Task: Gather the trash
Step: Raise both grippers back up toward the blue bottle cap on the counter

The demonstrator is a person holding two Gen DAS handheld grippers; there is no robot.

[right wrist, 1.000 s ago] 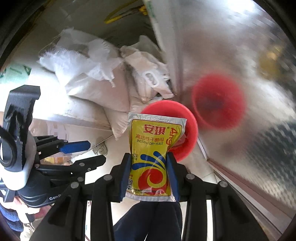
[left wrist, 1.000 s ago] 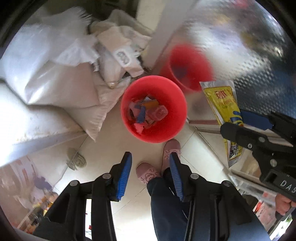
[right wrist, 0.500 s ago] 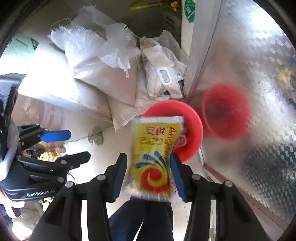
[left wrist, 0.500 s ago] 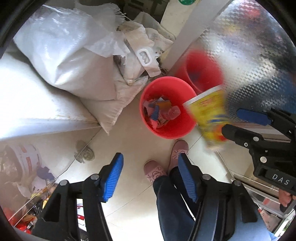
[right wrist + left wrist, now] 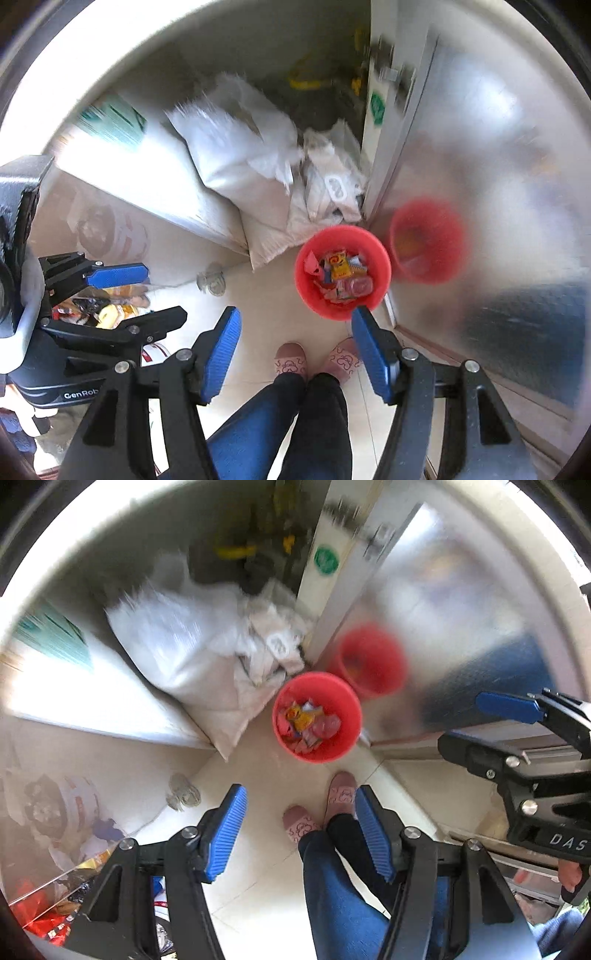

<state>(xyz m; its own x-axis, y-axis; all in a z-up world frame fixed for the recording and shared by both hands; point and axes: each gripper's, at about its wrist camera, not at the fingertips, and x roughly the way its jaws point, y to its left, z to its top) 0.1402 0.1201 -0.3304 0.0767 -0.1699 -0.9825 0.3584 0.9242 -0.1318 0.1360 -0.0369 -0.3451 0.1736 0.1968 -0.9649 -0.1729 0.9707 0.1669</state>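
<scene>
A red bucket [image 5: 349,705] stands on the tiled floor beside a metal door and holds several wrappers. It also shows in the right wrist view [image 5: 306,254]. The yellow yeast packet [image 5: 339,265] lies inside it on top of the other trash. My left gripper [image 5: 299,830] is open and empty, high above the floor. My right gripper [image 5: 293,349] is open and empty, above the near rim of the bucket. Each gripper shows in the other's view: the right gripper [image 5: 491,720] and the left gripper [image 5: 140,291].
White sacks [image 5: 192,657] are piled against the wall behind the bucket. A shiny metal door [image 5: 480,147] at the right reflects the bucket. The person's feet in pink slippers [image 5: 291,360] stand just before the bucket. A glass case with goods [image 5: 48,915] is at the lower left.
My right gripper opened and the yellow yeast packet dropped into the red bucket. Both grippers rose and drew back, so the bucket looks smaller.
</scene>
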